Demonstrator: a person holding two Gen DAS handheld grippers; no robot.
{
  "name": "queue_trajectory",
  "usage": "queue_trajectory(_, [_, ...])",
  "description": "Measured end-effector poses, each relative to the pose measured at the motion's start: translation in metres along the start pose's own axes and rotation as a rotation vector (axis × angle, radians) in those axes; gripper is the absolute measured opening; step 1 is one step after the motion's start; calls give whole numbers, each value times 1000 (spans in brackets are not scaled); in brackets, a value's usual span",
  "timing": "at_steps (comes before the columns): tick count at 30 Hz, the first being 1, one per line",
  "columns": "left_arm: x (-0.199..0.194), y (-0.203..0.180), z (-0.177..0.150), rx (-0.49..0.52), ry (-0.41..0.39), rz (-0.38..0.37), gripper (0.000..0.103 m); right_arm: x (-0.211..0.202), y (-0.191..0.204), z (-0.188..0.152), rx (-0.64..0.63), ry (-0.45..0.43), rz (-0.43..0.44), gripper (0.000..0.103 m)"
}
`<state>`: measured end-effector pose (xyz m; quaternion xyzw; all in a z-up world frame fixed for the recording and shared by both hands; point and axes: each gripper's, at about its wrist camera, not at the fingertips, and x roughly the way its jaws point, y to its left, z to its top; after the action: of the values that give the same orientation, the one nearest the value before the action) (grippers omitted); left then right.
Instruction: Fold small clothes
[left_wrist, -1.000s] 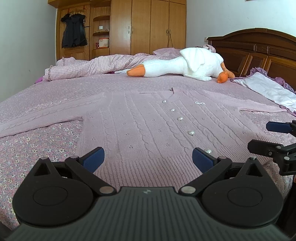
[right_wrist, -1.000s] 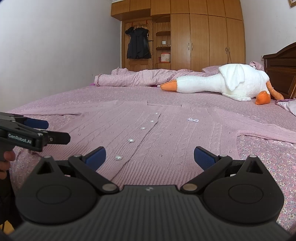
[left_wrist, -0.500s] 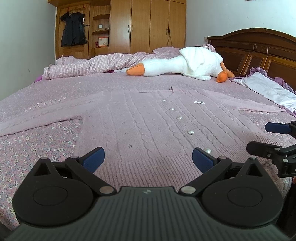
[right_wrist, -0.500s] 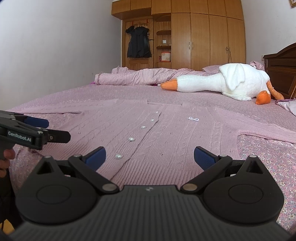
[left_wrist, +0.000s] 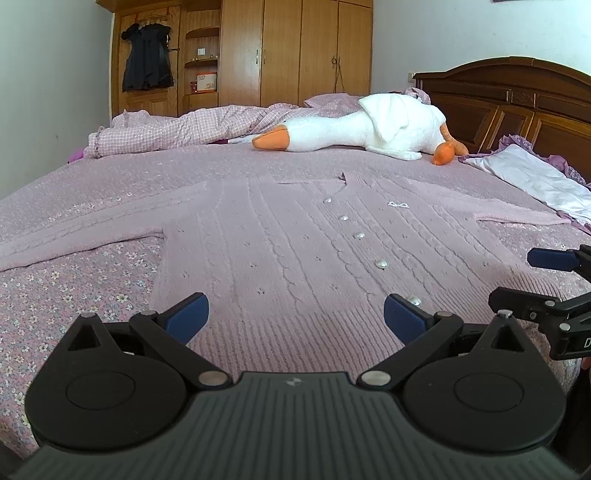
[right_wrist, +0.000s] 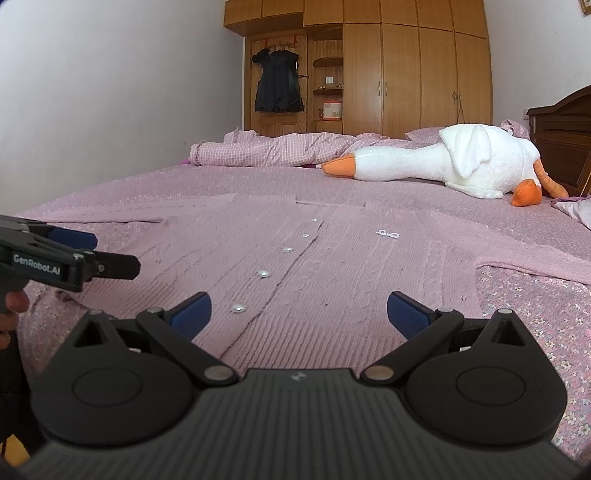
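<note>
Both the left gripper (left_wrist: 293, 314) and right gripper (right_wrist: 299, 312) are hovering spread wide over the soft, floppy pink cable-knit cardigan (left_wrist: 295, 240); I'm guessing pinching the ribbed hem (left_wrist: 295, 332) corners works best.

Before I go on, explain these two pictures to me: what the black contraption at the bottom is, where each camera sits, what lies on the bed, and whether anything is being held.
There is no robot here. A person holds a hand tool with two fingers in each hand, and a wide-angle camera on each tool looks forward along them. One picture comes from the left gripper, the other from the right gripper; each also shows the other tool at its edge. The blue-tipped fingers of both stand wide apart, and nothing is held. Spread flat on the bed is a pink knitted cardigan, buttoned, sleeves out to the sides. Both tools hover near its lower hem. Farther back lie a white plush goose, a checked quilt and a pale pillow.
</note>
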<state>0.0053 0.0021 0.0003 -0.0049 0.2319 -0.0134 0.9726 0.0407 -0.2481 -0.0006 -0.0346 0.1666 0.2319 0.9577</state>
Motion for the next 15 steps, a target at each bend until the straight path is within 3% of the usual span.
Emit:
queue_trajectory(7, [-1,10,6,-39,-14,35,103,10,5,6,47,19,35,103])
queue_trajectory(15, [-1,45,25,-160,-19,80,103,34,30,33,117,17,140,103])
